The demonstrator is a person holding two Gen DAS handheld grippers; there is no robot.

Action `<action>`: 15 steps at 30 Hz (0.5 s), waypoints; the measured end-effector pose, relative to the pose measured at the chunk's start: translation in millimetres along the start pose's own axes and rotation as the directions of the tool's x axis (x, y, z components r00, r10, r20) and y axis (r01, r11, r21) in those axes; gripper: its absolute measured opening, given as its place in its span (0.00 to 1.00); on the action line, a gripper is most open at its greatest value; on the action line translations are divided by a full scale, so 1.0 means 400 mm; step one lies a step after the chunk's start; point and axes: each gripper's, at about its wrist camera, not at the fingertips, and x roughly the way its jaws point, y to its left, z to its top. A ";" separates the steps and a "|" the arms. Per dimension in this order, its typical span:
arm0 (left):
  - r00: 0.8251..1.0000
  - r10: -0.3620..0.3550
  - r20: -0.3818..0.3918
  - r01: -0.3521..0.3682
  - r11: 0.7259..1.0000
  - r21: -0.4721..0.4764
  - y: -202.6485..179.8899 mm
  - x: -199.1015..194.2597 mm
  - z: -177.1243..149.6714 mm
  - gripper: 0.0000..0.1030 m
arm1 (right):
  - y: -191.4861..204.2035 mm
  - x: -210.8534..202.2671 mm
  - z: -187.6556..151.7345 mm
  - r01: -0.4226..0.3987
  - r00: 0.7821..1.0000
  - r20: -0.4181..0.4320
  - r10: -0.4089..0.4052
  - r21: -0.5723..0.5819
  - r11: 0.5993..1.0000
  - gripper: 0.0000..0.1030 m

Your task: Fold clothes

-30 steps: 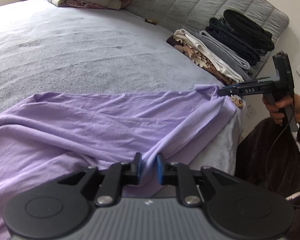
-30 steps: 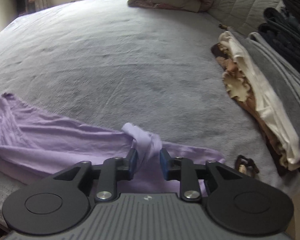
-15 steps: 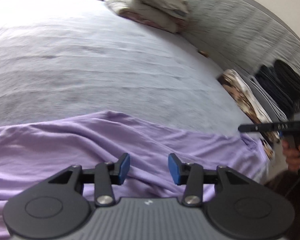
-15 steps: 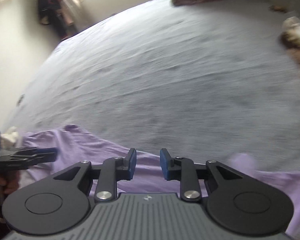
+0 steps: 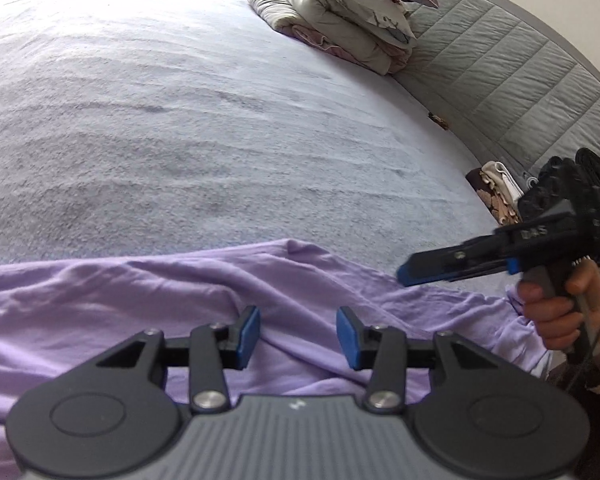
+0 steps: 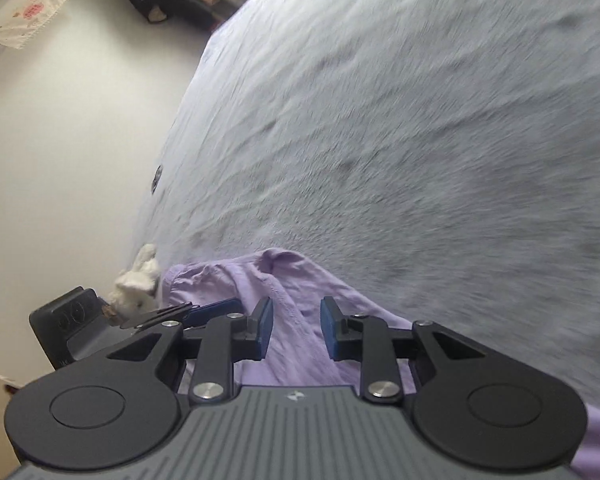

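The left tongs (image 5: 297, 336) stand released, their blue pads (image 5: 247, 335) spread apart with nothing between them, hovering just above the lilac shirt (image 5: 148, 300), which lies rumpled along the near edge of the bed (image 5: 220, 120) directly under and ahead of them. To the right of the left tongs, the right tongs (image 5: 410, 274) reach in sideways over the shirt's right end, held by the person's right hand (image 5: 560, 308); seen from that side, the fingers overlap, so their gap cannot be judged there. In the right wrist view the right tongs (image 6: 296, 330) are likewise released, blue pads (image 6: 265, 330) parted and empty, with a seamed fold of the lilac shirt (image 6: 292, 280) lying below and just beyond them on the grey bed cover (image 6: 420, 140). The left tongs (image 6: 204, 307) show to the left of the right tongs, partly hidden behind the near finger. Past them, at the bed's edge, sits a small white plush toy (image 6: 138, 284). Far ahead of the left tongs, a folded quilt (image 5: 336, 20) rests against the quilted grey headboard (image 5: 500, 64), and to the far right, behind the right tongs, a pile of folded clothes (image 5: 496, 188) lies along the headboard. The right wrist view is motion-blurred across the bed cover.
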 end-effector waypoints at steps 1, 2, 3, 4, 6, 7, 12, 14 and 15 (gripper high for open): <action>1.000 0.005 0.000 -0.005 1.000 -0.003 0.005 -0.002 -0.001 0.43 | -0.004 0.018 0.005 -0.016 1.000 -0.019 0.016 0.023 1.000 0.29; 1.000 0.010 -0.001 -0.010 1.000 -0.006 0.010 -0.004 -0.002 0.42 | -0.009 0.035 0.007 -0.029 0.999 -0.035 0.031 0.048 0.998 0.30; 1.000 0.010 -0.001 -0.010 1.000 -0.013 0.016 -0.005 -0.003 0.42 | -0.013 0.051 0.010 -0.042 0.998 -0.050 0.045 0.073 0.996 0.30; 1.000 0.007 0.000 -0.007 1.000 -0.021 0.021 -0.007 -0.003 0.43 | -0.015 0.068 0.013 -0.058 0.996 -0.062 0.064 0.091 0.994 0.30; 1.000 0.004 -0.001 -0.004 1.000 -0.026 0.027 -0.009 -0.004 0.43 | -0.009 0.097 0.023 -0.095 0.991 -0.082 0.104 0.108 0.990 0.30; 1.000 0.003 -0.002 -0.003 1.000 -0.024 0.028 -0.009 -0.005 0.43 | -0.004 0.111 0.028 -0.112 0.988 -0.090 0.123 0.113 0.987 0.30; 1.000 -0.001 -0.007 0.001 1.000 -0.012 0.034 -0.010 -0.012 0.43 | 0.013 0.192 0.059 -0.184 0.974 -0.108 0.201 0.152 0.971 0.30; 1.000 -0.005 -0.009 0.005 1.000 -0.015 0.038 -0.011 -0.012 0.43 | 0.022 0.205 0.064 -0.205 0.970 -0.097 0.222 0.158 0.966 0.30; 1.000 -0.006 -0.010 0.006 1.000 -0.016 0.039 -0.011 -0.012 0.43 | 0.027 0.205 0.065 -0.210 0.971 -0.081 0.225 0.158 0.965 0.30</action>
